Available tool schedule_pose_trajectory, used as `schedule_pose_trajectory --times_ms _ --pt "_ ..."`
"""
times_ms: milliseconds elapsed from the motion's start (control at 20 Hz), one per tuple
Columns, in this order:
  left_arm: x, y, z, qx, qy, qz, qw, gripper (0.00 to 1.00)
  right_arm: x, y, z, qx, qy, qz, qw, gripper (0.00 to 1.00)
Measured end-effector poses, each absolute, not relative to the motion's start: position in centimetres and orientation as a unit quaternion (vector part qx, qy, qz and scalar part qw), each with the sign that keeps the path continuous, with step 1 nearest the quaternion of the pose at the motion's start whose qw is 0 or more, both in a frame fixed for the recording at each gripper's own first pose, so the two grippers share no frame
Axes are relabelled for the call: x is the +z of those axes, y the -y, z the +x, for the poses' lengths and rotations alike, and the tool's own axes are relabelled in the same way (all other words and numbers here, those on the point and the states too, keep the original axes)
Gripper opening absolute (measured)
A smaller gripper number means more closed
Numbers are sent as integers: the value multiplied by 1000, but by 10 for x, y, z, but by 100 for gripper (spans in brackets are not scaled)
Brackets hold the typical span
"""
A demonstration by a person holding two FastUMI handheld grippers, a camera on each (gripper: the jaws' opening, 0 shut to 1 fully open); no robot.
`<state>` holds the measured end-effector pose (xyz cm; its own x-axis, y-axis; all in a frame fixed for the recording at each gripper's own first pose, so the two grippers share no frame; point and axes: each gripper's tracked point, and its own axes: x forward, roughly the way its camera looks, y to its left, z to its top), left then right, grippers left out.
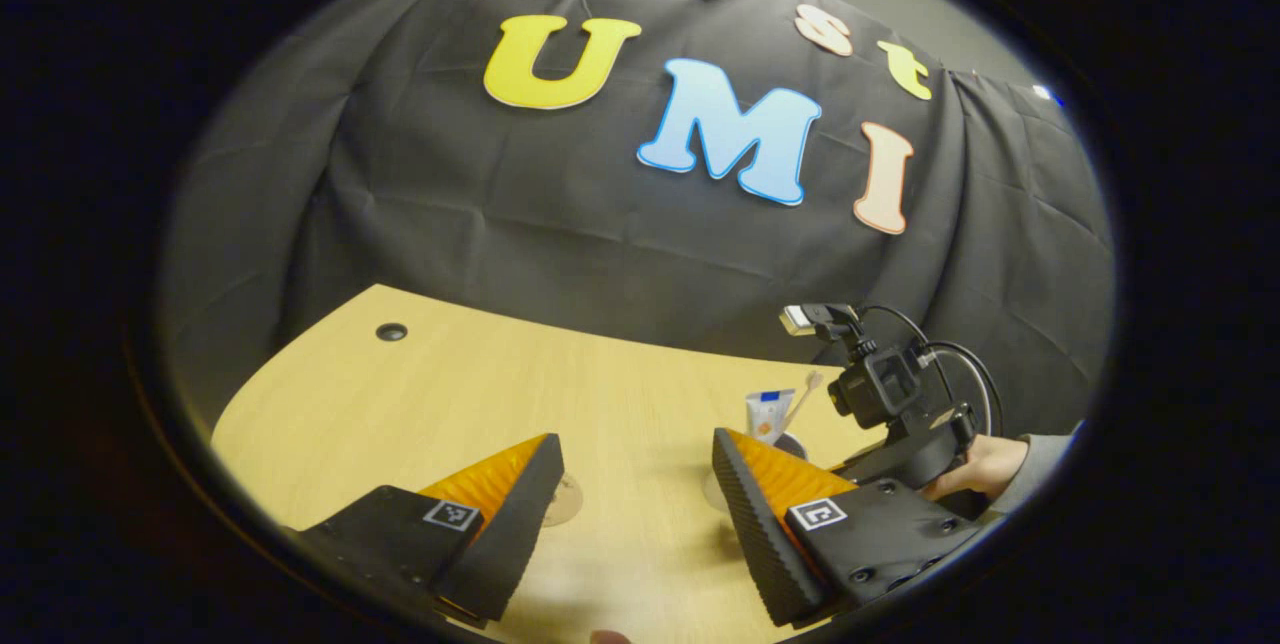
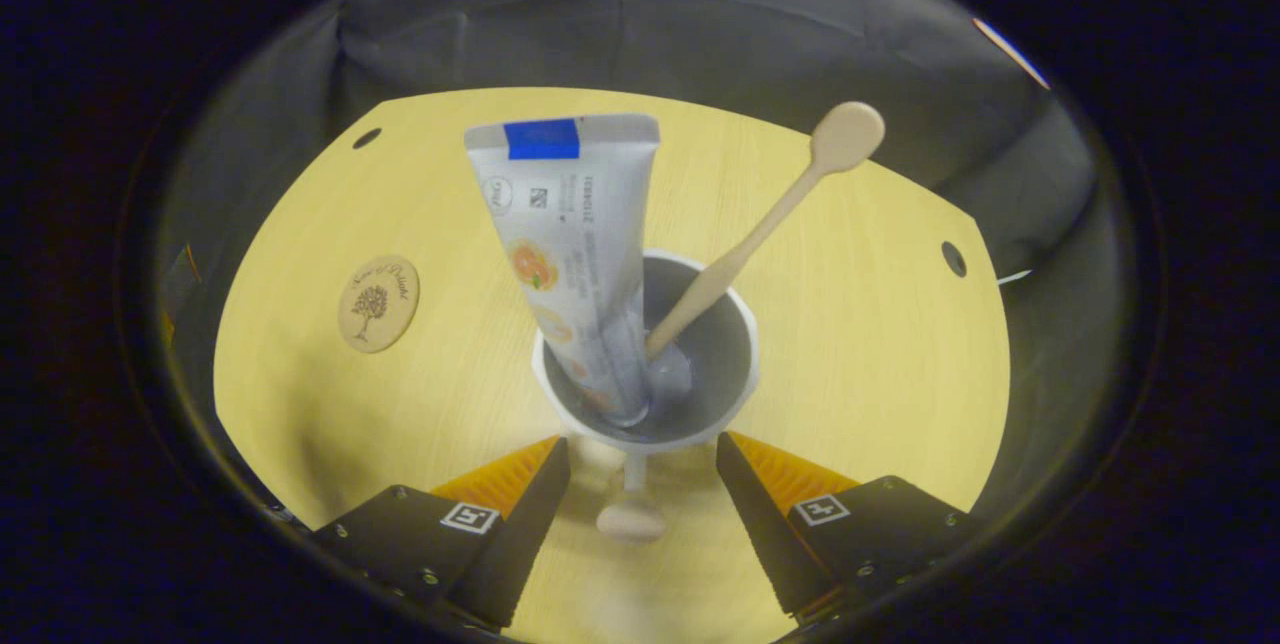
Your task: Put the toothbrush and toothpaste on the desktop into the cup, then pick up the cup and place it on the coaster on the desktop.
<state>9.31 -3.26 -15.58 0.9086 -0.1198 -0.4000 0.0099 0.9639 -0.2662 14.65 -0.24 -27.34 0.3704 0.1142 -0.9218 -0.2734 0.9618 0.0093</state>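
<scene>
While toothpaste [image 2: 575,254] & toothbrush [image 2: 760,224] stand in cup [image 2: 745,364], coaster [image 2: 378,304] lies on desk [image 2: 880,344]

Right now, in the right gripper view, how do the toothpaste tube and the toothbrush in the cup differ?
The grey toothpaste tube with a blue patch is broad and flat; the pale wooden toothbrush is a thin stick with a rounded end. The tube leans toward the left of the view, the toothbrush toward the right. The tube carries printing; the toothbrush is plain. Both stand in the white cup, poking above its rim.
</scene>
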Motion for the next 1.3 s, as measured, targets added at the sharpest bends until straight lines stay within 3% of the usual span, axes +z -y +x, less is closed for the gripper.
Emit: schedule_pose_trajectory --times_ms 250,400,500,600,650,1300 --pt "-160 18 88 -22 -215 -131 967 96 -289 0 147 114 -571 -66 811 88" --pt "-162 15 87 -21 -219 -133 966 96 -294 -1 146 114 -579 -71 804 78" --pt "-165 13 87 -20 -222 -132 966 96 -291 -1 148 108 -583 -72 802 59" --pt "-165 10 86 -18 -223 -133 966 96 -292 2 149 101 -585 -70 802 56" --pt "-166 9 85 -17 -224 -133 965 96 -288 1 149 94 -587 -59 802 31" --pt "-171 -17 74 0 -230 -150 962 96 -277 -16 150 103 -575 -47 810 27"
